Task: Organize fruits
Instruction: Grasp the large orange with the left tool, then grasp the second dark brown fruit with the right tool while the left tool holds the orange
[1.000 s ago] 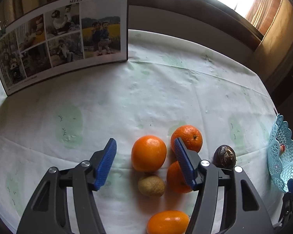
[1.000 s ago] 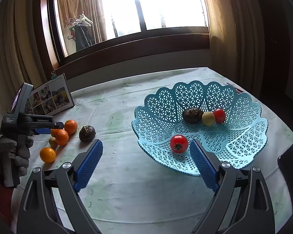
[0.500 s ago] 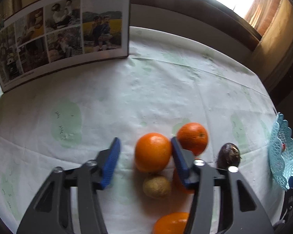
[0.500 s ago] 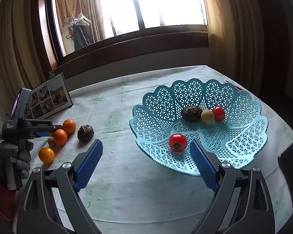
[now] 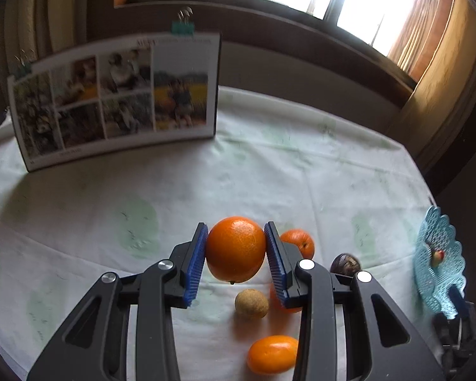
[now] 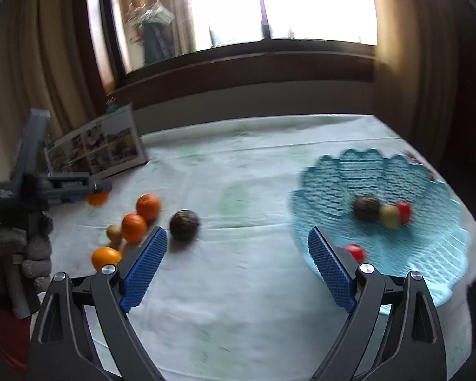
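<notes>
Daylight from the window falls on a table (image 5: 269, 171) spread with a pale cloth, where a blue lattice basket (image 6: 428, 190) sits at the right and already holds several fruits. A second ago the left gripper (image 5: 234, 247) was open around an orange (image 5: 234, 249) resting on the cloth; now the orange is clamped between the narrowed jaws and lifted clear, so one fruit is judged ready for carrying to the basket. The right gripper (image 6: 238, 266) is held wide open and grips nothing. Smaller fruits (image 5: 271, 354) remain loose on the cloth.
</notes>
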Demonstrator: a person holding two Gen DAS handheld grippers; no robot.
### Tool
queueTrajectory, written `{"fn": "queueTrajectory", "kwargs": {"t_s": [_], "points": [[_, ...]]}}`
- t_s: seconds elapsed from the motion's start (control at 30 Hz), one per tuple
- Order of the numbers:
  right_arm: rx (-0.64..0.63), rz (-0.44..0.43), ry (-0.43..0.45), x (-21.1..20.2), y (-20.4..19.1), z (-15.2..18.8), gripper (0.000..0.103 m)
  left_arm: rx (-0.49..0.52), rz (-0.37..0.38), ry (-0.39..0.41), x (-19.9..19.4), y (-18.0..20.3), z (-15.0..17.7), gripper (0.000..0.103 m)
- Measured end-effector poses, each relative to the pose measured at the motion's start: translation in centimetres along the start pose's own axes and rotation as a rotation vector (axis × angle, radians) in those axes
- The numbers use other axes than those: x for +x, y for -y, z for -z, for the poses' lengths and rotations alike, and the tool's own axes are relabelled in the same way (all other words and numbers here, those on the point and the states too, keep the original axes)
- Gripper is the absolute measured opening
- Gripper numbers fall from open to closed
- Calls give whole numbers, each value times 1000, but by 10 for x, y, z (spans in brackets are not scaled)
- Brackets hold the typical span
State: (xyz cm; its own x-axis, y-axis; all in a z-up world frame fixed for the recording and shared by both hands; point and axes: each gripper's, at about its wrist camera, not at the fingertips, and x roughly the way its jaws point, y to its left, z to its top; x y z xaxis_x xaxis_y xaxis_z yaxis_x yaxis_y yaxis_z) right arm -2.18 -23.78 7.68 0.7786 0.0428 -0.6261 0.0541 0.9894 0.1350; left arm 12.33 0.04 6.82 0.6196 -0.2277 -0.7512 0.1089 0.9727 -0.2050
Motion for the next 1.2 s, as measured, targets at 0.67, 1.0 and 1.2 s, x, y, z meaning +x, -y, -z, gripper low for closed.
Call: {"fn": "queueTrajectory", "kwargs": {"t_s": [0.67, 1.0, 1.2], "points": [[-1, -83, -288, 121, -49, -12, 52, -15, 44, 68, -34, 3, -10, 37], [48, -75, -205, 90, -39, -21, 42, -19, 37, 61, -32, 3, -10, 37], [97, 11, -84, 47, -13, -32, 42, -11, 41, 60, -31, 6, -9, 37]]}}
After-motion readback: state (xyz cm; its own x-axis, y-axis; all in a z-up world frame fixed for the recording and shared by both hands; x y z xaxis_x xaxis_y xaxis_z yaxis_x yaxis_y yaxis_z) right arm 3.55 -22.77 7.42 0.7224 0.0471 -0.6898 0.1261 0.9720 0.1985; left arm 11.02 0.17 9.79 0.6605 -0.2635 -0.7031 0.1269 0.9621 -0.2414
